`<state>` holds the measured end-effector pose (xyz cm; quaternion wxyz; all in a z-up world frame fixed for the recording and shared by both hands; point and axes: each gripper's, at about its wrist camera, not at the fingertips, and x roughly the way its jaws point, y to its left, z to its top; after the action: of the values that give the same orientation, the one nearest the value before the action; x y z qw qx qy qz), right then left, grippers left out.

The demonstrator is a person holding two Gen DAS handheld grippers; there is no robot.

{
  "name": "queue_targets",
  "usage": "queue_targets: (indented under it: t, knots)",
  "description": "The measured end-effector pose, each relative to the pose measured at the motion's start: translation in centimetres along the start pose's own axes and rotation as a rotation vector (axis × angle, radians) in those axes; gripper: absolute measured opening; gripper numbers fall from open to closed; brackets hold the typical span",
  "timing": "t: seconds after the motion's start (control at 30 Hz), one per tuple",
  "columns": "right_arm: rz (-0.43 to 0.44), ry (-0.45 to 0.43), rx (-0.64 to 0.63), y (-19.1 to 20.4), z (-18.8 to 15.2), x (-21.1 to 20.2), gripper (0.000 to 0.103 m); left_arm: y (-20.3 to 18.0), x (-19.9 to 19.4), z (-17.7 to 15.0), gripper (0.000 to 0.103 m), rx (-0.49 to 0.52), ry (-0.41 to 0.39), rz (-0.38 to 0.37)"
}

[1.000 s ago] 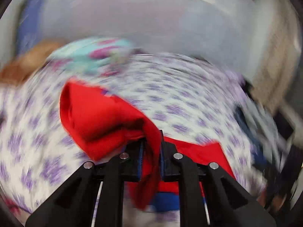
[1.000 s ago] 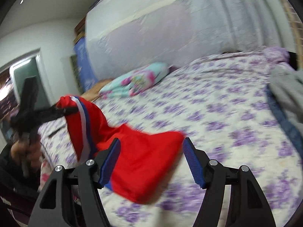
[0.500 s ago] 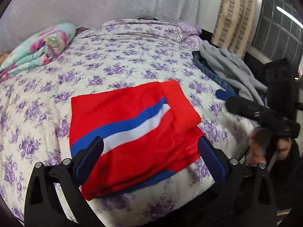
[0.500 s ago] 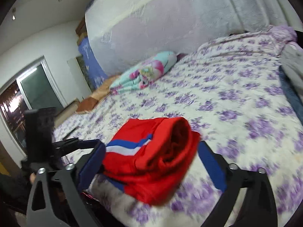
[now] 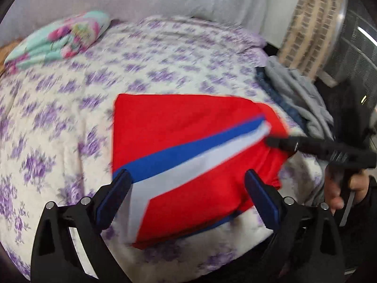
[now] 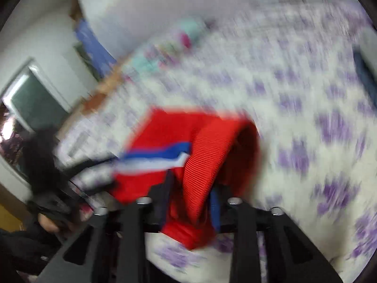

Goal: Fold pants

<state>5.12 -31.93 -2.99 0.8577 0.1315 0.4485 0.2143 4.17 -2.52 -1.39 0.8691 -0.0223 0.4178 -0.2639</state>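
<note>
A wide bed covered in a white quilt with purple flowers [image 5: 165,54] is filling both views, with a pale wall behind it. The red track pants with a blue and white side stripe [image 5: 188,146] are lying near the front edge of the bed, already doubled into a rough rectangle.

The left gripper [image 5: 187,195] is hovering just above the near side of the bundle with its tongs spread wide, holding nothing. The right gripper [image 6: 190,202] is pinching the ribbed red waistband [image 6: 207,165] between narrowed tongs at the bundle's right-hand end; in the left view its black tip is touching that same end.

Judging from this, a late fold is in hand: the waistband end looks ready to be carried over the rest. That move would call for lifting the band clear and laying it flat without dragging the layers beneath, perhaps with the left tongs pinning the near edge.

The bundle's front edge is sitting close to the mattress edge, so a pull toward the person could slide it off. Open quilt is lying beyond and to the left; a grey and dark blue heap of clothes [image 5: 294,94] is crowding the right, and a folded turquoise and pink floral blanket [image 5: 59,40] is well apart at the far left.
</note>
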Motion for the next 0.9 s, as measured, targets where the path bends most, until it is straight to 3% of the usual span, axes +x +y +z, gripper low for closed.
queue_targets:
  t: [0.07,0.13,0.17,0.23,0.37,0.43,0.5,0.53,0.57,0.6,0.63,0.67,0.73,0.9]
  knots:
    - [0.015,-0.042,0.026,-0.8,-0.8,-0.7,0.048,1.8,-0.3,-0.2,0.094,-0.057,0.007,-0.004]
    - [-0.021,-0.13,0.015,-0.7,-1.2,-3.1,0.088,3.7,-1.8,-0.3,0.095,-0.1,-0.027,-0.007]
    - [-0.02,-0.17,0.011,-0.9,-1.3,-4.0,0.096,4.9,-2.4,-0.3,0.095,-0.133,-0.038,-0.009]
    - [0.006,-0.172,0.042,-1.9,-1.2,-4.1,0.1,6.6,-2.3,-0.2,0.096,-0.188,-0.028,-0.053]
    - [0.168,-0.012,0.174,-3.7,-1.4,0.6,0.1,7.7,2.1,0.0,0.096,-0.264,0.089,-0.237]
    - [0.172,-0.011,0.134,-2.6,-1.0,2.0,0.1,7.2,4.2,0.0,0.096,-0.278,0.132,-0.294]
    - [0.228,0.024,0.117,-1.6,-0.4,3.0,0.1,6.5,5.0,0.4,0.096,-0.256,0.136,-0.299]
    - [0.237,0.036,0.12,-1.3,-0.1,3.2,0.093,6.2,5.2,0.6,0.097,-0.248,0.137,-0.296]
    - [0.232,0.048,0.108,-0.9,0.2,3.6,0.078,6.0,5.4,0.8,0.097,-0.244,0.142,-0.296]
    - [0.217,0.059,0.099,-0.9,0.3,3.8,0.046,6.0,5.5,1.0,0.097,-0.248,0.145,-0.295]
    - [0.223,0.064,0.115,-1.2,0.3,3.8,0.039,6.0,5.4,1.1,0.095,-0.254,0.143,-0.296]
    - [0.218,0.046,0.127,-1.4,0.3,3.3,0.037,5.9,5.0,1.2,0.094,-0.254,0.132,-0.303]
    - [0.198,-0.004,0.105,-1.0,0.1,2.0,0.033,5.4,4.2,1.3,0.073,-0.235,0.108,-0.295]
    - [0.201,-0.049,0.032,0.8,-0.6,-0.4,0.033,2.9,2.9,1.3,0.07,-0.173,0.098,-0.296]
